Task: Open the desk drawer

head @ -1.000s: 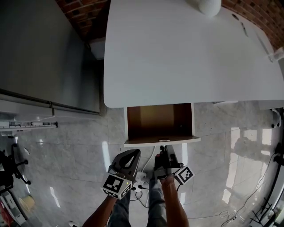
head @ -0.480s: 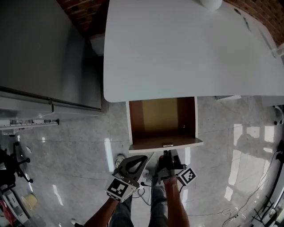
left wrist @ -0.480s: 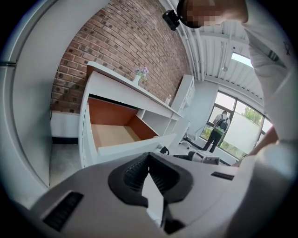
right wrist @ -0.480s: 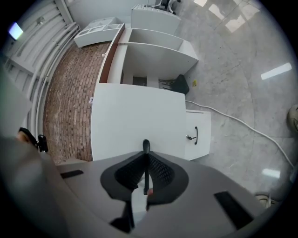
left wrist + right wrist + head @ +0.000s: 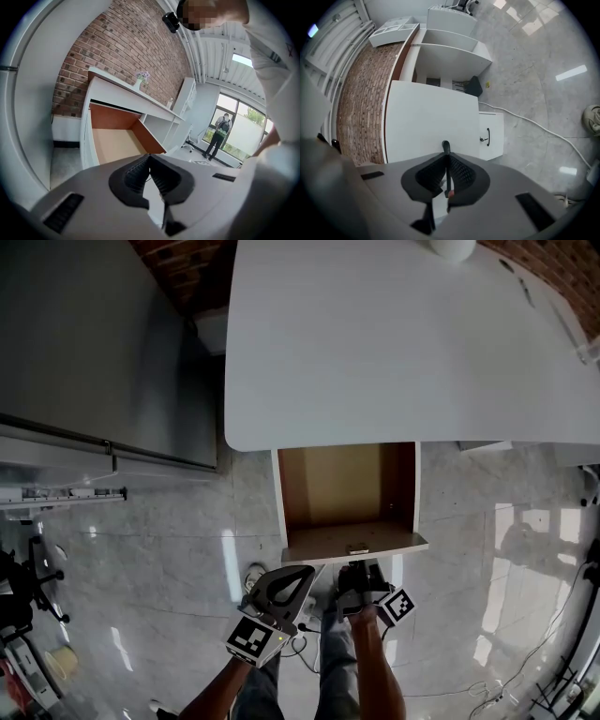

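The desk drawer [image 5: 345, 486] stands pulled out from under the white desk [image 5: 394, 343], its brown inside bare. Its white front [image 5: 356, 545] carries a small dark handle [image 5: 356, 548]. My right gripper [image 5: 361, 570] is at that handle; in the right gripper view the thin black handle [image 5: 446, 146] sits pinched between the shut jaws [image 5: 446, 155], against the white drawer front [image 5: 426, 117]. My left gripper [image 5: 281, 585] hangs beside it to the left, below the drawer front. Its jaws [image 5: 150, 156] are shut with nothing between them, and the open drawer [image 5: 117, 140] lies ahead.
A grey cabinet [image 5: 94, 352] stands left of the desk. A white round object [image 5: 452, 247] sits at the desk's far edge. Cables [image 5: 302, 626] lie on the marble floor by the person's legs. A small white door with a black handle [image 5: 488, 137] shows in the right gripper view.
The drawer has slid further out from under the desk, showing more of its inside. The right gripper came back toward the person with the handle; the left gripper shifted slightly alongside.
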Demonstrator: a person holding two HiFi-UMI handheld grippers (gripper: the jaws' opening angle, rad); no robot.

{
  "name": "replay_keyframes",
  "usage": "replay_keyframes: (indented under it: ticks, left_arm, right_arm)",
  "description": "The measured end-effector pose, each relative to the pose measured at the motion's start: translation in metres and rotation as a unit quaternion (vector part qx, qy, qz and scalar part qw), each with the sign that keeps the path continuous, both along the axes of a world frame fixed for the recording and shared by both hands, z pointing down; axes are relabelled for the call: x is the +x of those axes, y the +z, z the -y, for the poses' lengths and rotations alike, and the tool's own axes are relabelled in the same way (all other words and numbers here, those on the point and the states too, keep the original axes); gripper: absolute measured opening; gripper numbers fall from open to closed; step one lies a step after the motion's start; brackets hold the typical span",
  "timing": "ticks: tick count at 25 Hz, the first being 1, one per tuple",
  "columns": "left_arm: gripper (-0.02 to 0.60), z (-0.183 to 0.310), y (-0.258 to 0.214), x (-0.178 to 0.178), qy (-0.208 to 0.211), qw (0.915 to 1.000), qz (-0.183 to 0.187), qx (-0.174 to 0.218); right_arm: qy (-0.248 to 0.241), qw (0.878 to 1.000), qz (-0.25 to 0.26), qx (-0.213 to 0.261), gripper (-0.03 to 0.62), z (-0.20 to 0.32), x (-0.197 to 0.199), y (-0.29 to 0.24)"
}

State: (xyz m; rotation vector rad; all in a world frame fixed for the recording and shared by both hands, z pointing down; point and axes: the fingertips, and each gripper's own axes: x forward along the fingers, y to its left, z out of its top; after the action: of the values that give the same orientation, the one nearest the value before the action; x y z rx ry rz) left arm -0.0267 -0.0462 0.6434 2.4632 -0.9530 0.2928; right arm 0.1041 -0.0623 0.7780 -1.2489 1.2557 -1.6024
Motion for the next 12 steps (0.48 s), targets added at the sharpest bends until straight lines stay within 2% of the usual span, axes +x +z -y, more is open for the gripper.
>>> replay_keyframes:
  ticks: [7, 12]
  left_arm:
    - [0.011, 0.0056, 0.0007, -0.0046, -0.016, 0.9998, -0.005, -0.004]
    - [0.011, 0.0065, 0.0027, -0.0046, -0.006, 1.0, 0.005, 0.001]
  right_arm:
    - [-0.005, 1.0, 0.007, 0.008, 0.035, 0.0007, -0.0022, 0.0093]
    - [0.0, 1.0, 0.008, 0.003, 0.035, 0.0004, -0.0018, 0.012]
